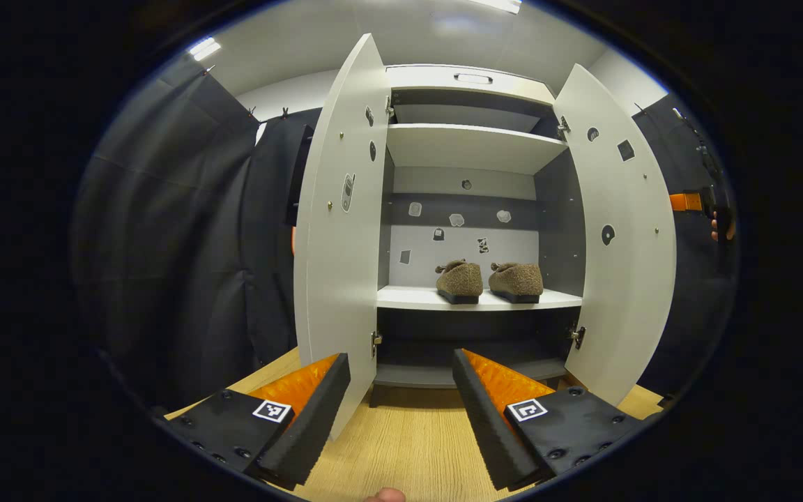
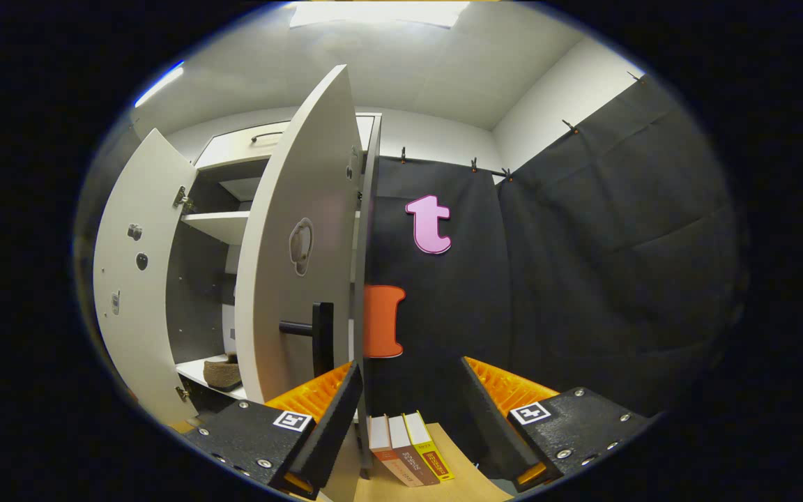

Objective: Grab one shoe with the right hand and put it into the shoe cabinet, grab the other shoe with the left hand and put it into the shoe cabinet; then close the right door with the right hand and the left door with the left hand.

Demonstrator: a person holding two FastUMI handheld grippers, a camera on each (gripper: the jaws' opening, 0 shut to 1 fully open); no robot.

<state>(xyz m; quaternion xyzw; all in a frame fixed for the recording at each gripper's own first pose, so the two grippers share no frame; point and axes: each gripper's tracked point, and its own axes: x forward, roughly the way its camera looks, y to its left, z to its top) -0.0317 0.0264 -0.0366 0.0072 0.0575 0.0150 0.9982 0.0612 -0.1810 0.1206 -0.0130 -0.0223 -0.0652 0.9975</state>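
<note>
left gripper view: left gripper (image 1: 401, 404) spread, empty, low centre, facing cabinet (image 1: 471, 146); shoes (image 1: 488, 280) side by side on middle shelf, both doors open | right gripper view: right gripper (image 2: 408, 411) spread, empty, beside right door (image 2: 297, 237), near its handle (image 2: 318, 338); books (image 2: 408, 446) at bottom

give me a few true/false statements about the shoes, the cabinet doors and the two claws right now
1. Both brown shoes sit side by side on one shelf inside the shoe cabinet. True.
2. The left door is closed. False: it stands wide open, as does the right door.
3. The left claw holds a shoe. False: its fingers are spread apart with nothing between them.
4. The right claw is open and near the right door's black handle. True.
5. Some books lie on the wooden floor beyond the right claw. True.
</note>
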